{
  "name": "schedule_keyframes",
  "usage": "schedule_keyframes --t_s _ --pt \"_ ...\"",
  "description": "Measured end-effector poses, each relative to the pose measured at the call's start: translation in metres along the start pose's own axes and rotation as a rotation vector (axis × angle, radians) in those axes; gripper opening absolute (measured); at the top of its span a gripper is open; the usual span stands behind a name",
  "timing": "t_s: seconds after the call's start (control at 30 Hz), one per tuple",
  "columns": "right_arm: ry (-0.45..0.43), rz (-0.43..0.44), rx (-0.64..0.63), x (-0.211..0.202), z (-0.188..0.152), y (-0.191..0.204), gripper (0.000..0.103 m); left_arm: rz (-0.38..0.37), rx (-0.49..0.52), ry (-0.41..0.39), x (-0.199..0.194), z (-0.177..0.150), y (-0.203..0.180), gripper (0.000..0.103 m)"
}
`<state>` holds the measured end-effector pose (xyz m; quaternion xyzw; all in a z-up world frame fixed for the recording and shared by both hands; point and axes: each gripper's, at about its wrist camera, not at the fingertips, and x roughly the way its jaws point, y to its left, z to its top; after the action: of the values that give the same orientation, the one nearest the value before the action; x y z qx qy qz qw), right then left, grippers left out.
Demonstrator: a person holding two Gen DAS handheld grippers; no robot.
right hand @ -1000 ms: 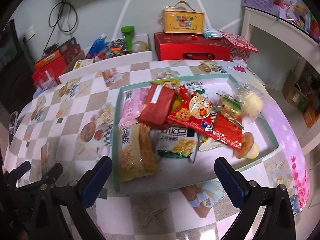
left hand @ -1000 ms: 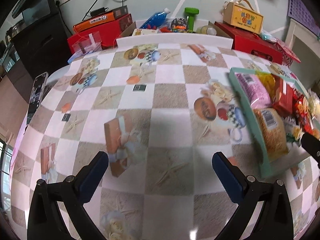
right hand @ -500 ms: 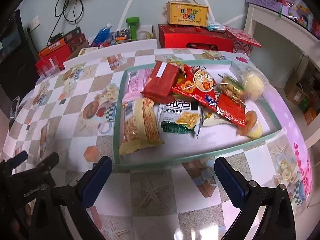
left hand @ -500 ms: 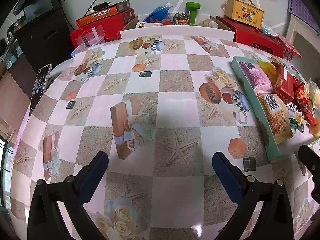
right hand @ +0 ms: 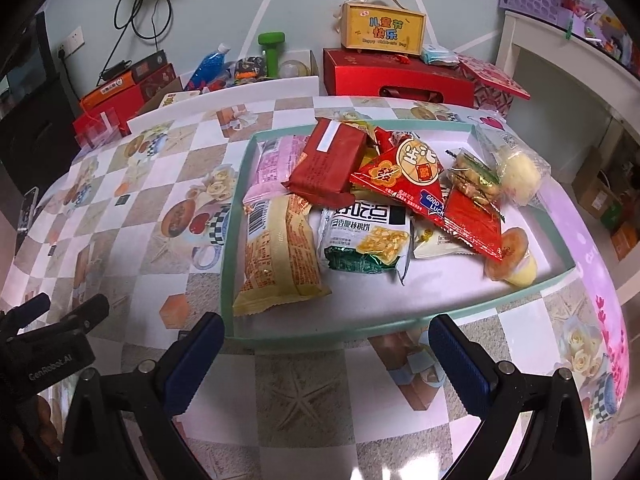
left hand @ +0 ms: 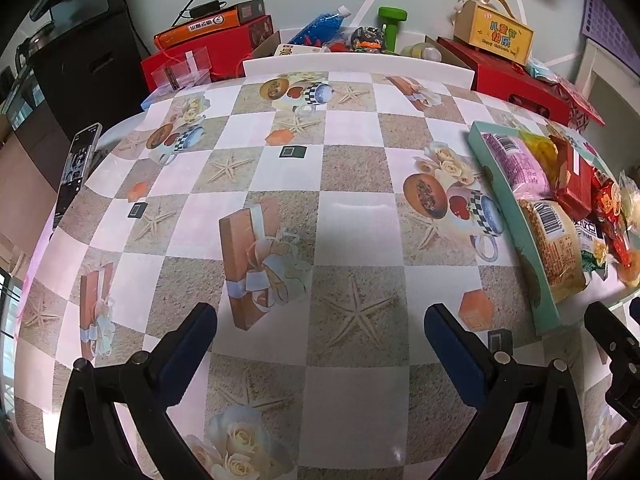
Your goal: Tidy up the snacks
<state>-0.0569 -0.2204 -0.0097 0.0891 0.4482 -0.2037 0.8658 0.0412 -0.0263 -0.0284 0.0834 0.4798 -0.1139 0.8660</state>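
Observation:
A teal-rimmed tray (right hand: 236, 240) on the checked tablecloth holds several snack packs: a yellow bag (right hand: 280, 256), a red pack (right hand: 330, 160), a pink pack (right hand: 276, 158), a green-and-white pack (right hand: 366, 236), a red "Good Luck" bag (right hand: 408, 176) and a jelly cup (right hand: 512, 260). My right gripper (right hand: 328, 360) stands open just in front of the tray's near rim, holding nothing. In the left wrist view the tray (left hand: 516, 220) sits at the right. My left gripper (left hand: 320, 344) hangs open over bare tablecloth, left of the tray.
Behind the table stand red gift boxes (right hand: 396, 76), a yellow handled box (right hand: 382, 28), a green dumbbell (right hand: 272, 46) and a blue bottle (right hand: 210, 64). A phone (left hand: 76, 168) lies at the table's left edge. A white shelf (right hand: 560, 64) is at the right.
Both grippers have drawn back toward the table's near edge and stay open. The tray now lies farther ahead of the right gripper; more tablecloth shows before the left.

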Motion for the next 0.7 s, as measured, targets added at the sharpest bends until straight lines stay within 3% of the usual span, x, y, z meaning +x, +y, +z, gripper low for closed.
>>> schedule_keyframes --t_s 0.7 --pt "0.003 -0.014 0.001 0.0086 -0.0002 0.0035 0.103 -0.069 -0.012 -0.028 0.0018 0.0004 0.0001 0.103"
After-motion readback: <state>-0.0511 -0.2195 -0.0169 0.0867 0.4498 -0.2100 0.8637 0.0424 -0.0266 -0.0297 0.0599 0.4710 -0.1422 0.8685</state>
